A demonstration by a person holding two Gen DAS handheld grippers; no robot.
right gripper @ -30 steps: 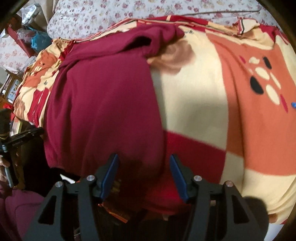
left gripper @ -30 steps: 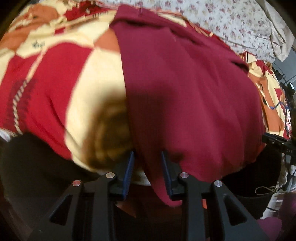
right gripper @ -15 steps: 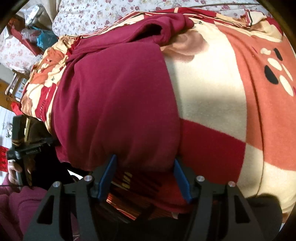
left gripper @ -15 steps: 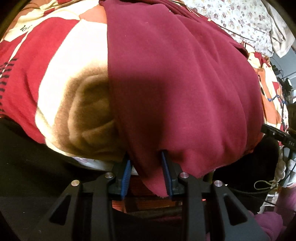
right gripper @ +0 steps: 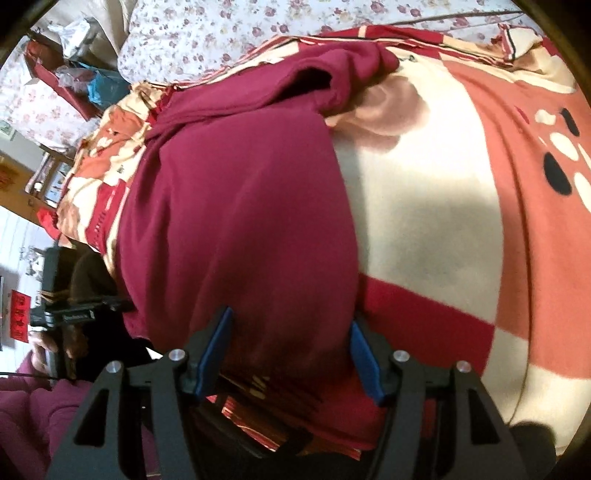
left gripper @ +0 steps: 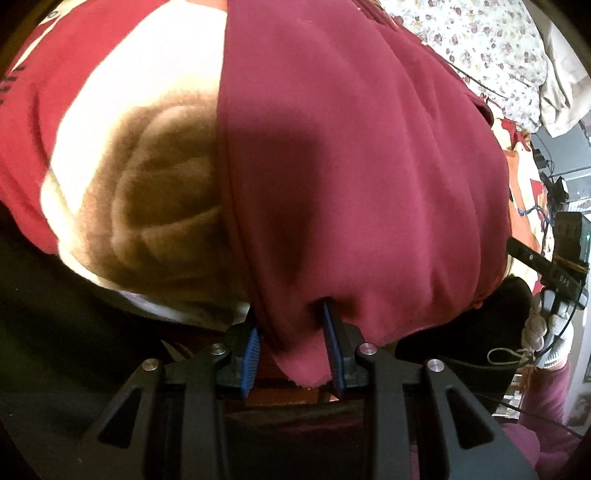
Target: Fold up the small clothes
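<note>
Both wrist views have come closer to the near edge of the bed since a second ago, and the dark red soft cloth garment now fills more of each picture.

The left gripper has its blue-padded jaws at a narrow gap, with a hanging corner of the garment's hem between them. The right pad is pushed into the fabric, but I cannot tell if the cloth is really pinched. The right gripper stands with jaws wide apart, one on each side of the near right part of the hem; the pads seem not to press the fabric.

The garment lies spread over a fleece blanket with red, cream and orange blocks, and its far end is bunched in folds near the top of the right wrist view. Just left of the garment in the left wrist view there is a brown swirl pattern on the blanket. Beyond the blanket is a white bedsheet with small flowers. At the right border of the left wrist view, a gloved hand holds the other gripper's handle.
</note>
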